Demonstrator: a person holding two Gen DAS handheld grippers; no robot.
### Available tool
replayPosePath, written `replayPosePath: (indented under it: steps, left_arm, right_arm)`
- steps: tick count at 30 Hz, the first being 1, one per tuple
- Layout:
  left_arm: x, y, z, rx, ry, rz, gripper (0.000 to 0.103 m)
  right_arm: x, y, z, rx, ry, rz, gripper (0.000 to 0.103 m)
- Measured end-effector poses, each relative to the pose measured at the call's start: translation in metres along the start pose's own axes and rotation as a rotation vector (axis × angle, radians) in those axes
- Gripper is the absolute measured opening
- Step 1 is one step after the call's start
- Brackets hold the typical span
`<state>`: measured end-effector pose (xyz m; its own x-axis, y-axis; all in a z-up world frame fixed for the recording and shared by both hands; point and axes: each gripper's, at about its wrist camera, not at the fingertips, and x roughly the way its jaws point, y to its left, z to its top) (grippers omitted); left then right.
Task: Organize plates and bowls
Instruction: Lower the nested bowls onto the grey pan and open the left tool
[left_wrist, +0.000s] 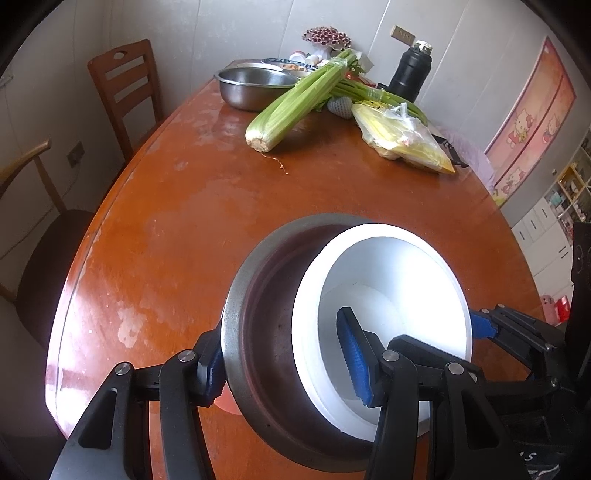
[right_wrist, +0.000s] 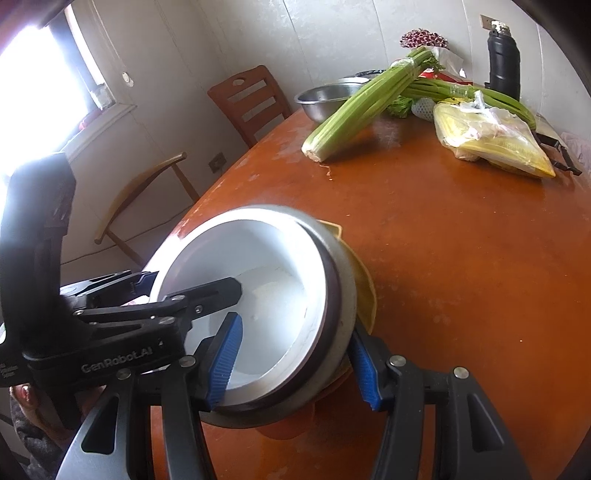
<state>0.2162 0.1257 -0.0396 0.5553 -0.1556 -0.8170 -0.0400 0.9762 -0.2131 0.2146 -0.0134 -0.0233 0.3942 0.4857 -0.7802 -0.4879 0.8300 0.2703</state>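
A white bowl sits tilted inside a steel bowl near the front edge of the orange-brown table. My left gripper straddles the near walls of both bowls, one blue pad outside the steel rim, one inside the white bowl. In the right wrist view the white bowl and steel bowl rest on yellow and orange dishes. My right gripper spans the stack's rim, one finger inside the white bowl, one outside.
Far across the table lie celery, a big steel basin, bagged corn, a black flask and small dishes. Wooden chairs stand at the left.
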Motion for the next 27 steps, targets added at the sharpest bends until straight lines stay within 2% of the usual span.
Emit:
replayPosePath:
  steps: [4, 12, 27]
  left_arm:
    - [0.0, 0.0, 0.0, 0.003, 0.0, 0.004, 0.055]
    - [-0.001, -0.002, 0.001, 0.016, -0.011, 0.018, 0.055]
    - [-0.01, 0.001, 0.001, 0.017, -0.03, 0.02, 0.055]
  right_arm:
    - [0.001, -0.002, 0.0, 0.003, -0.007, 0.001, 0.057]
    - [-0.003, 0.004, 0.0, -0.041, -0.045, -0.06, 0.057]
    - [0.004, 0.0, -0.002, -0.047, -0.031, -0.063, 0.056]
